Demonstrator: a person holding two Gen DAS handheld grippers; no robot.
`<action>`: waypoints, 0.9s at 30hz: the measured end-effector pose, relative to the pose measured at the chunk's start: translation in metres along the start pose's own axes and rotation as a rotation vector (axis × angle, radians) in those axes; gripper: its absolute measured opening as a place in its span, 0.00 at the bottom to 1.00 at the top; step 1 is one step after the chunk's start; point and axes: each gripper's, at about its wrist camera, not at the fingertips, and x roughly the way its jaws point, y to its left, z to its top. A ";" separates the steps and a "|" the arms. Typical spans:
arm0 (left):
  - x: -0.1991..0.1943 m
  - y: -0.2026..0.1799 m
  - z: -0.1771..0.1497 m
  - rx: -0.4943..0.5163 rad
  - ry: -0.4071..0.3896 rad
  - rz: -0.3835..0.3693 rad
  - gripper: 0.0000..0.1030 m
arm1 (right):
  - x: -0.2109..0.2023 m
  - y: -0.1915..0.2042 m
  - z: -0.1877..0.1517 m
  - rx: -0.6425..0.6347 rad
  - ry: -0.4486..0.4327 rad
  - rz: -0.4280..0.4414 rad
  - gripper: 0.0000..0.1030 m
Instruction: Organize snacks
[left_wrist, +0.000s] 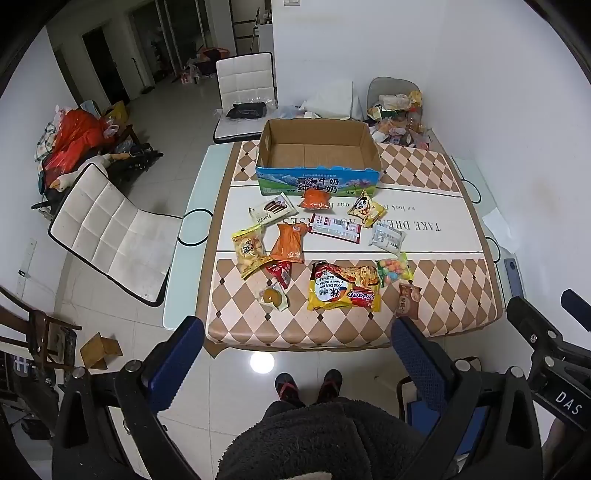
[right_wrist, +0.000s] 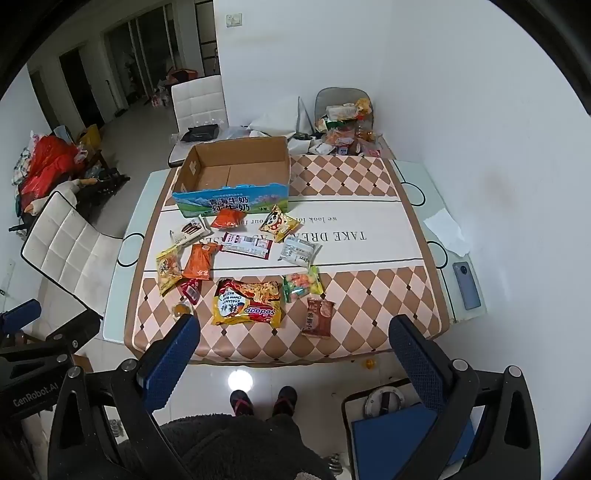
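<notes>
Snacks (left_wrist: 343, 291) – bright packets scattered before empty carton (left_wrist: 317, 155) – both jaws apart.

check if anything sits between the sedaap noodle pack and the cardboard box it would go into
Yes. On the table between the Sedaap noodle pack and the cardboard box lie a flat red-and-white packet and a small orange packet against the box's front wall. They lie flat, so lifting the pack over them should clear. The box is open-topped and looks empty.

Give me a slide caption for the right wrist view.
Open right hand-held gripper above a table of scattered snack packets, with an empty cardboard box behind them.
</notes>
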 end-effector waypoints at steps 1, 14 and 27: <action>0.000 0.000 0.000 0.000 -0.002 0.000 1.00 | 0.000 0.000 0.000 -0.001 0.002 0.000 1.00; 0.001 0.002 0.000 -0.004 -0.005 -0.006 1.00 | -0.001 0.005 0.006 0.005 0.003 0.008 1.00; -0.002 0.005 0.014 -0.003 -0.018 -0.008 1.00 | -0.001 0.008 0.010 0.002 -0.007 0.006 1.00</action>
